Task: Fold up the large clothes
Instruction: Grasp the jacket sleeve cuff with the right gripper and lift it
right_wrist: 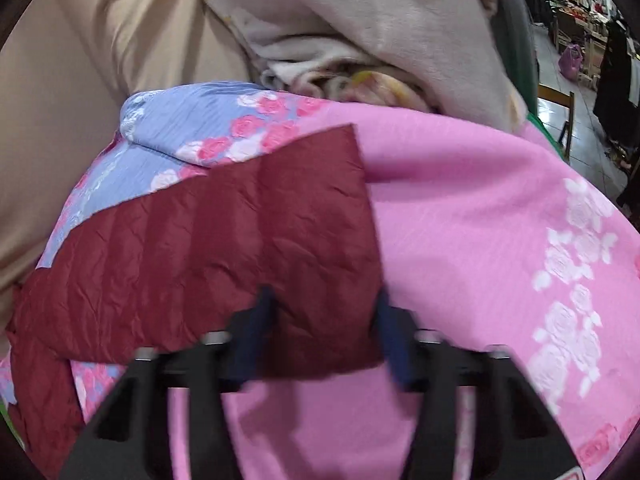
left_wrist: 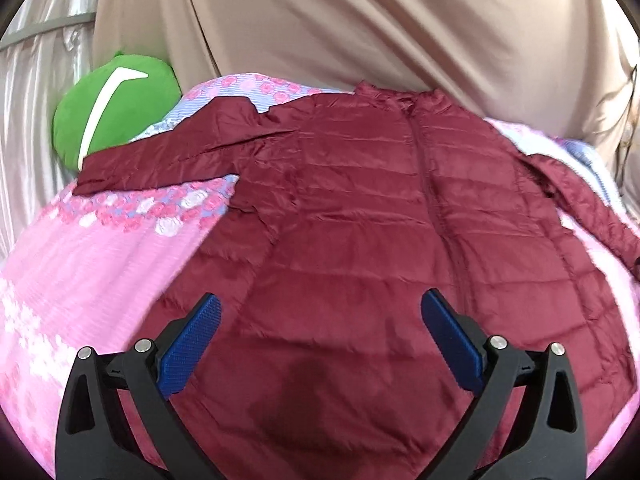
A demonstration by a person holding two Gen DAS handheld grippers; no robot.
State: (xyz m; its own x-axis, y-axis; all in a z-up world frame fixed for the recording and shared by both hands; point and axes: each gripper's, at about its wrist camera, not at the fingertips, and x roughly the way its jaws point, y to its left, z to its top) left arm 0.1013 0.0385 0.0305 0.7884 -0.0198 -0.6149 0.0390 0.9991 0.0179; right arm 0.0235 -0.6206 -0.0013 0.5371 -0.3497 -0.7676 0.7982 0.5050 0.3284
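Right gripper (right_wrist: pixel 324 316) partly closed around sleeve (right_wrist: pixel 224 256) cuff, sleeve running toward frame's left; left gripper (left_wrist: pixel 320 332) open above jacket (left_wrist: pixel 360 208) hem.

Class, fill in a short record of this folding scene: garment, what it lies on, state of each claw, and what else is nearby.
garment: maroon quilted jacket, spread flat, front up, zip closed
surface: pink floral bedspread
left claw: open, above the jacket's lower part, nothing between its fingers
right claw: blurred, fingers either side of the sleeve end; grip not clear
nearby: green cushion; beige curtain; pile of pale blankets
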